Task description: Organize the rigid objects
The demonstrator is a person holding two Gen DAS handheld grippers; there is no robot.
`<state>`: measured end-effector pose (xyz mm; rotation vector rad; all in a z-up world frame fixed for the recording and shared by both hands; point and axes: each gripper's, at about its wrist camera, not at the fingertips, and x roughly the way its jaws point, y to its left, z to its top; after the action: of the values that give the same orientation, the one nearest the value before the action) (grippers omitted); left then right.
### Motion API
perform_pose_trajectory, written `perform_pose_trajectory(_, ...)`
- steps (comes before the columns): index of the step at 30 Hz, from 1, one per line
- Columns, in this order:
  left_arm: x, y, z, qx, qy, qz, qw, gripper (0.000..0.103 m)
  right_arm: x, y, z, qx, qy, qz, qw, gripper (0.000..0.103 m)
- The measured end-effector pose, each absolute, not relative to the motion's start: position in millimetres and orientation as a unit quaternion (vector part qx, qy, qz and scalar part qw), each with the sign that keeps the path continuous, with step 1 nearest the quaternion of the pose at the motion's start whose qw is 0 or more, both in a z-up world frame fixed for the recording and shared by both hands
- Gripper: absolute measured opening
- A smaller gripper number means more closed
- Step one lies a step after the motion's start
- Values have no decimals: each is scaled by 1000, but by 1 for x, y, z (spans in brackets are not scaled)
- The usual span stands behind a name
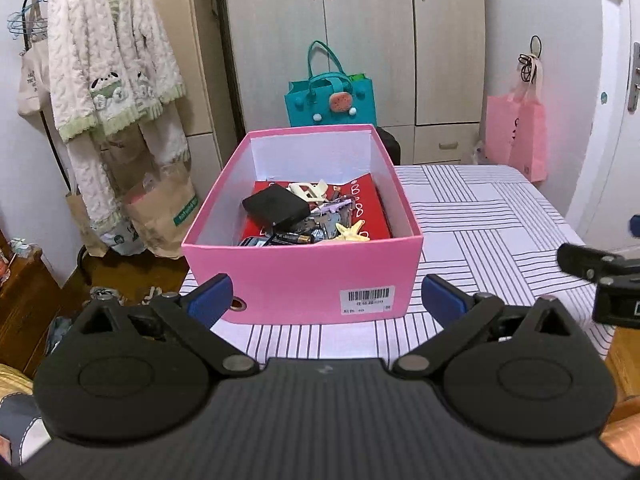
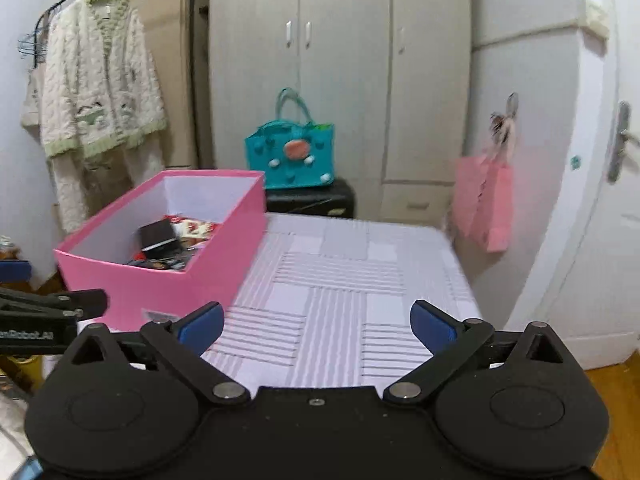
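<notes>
Two released grippers: left gripper (image 1: 326, 300) facing pink box (image 1: 300, 276), right gripper (image 2: 316, 326) beside it.

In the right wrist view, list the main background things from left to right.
White fleece robe → pink box → teal bag → pink shopping bag → door handle.

Left claw (image 1: 326, 300) wide apart, empty, before pink box (image 1: 300, 276) on striped cloth (image 1: 480, 216).
</notes>
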<state>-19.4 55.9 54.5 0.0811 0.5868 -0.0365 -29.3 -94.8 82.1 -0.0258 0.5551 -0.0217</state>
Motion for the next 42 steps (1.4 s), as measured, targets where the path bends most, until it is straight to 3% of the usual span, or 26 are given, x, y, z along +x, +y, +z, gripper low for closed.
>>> perform_pose_trajectory(42,-21,34,35,37,275,28,960,103,-26,-111,68,10,257,1,966,102)
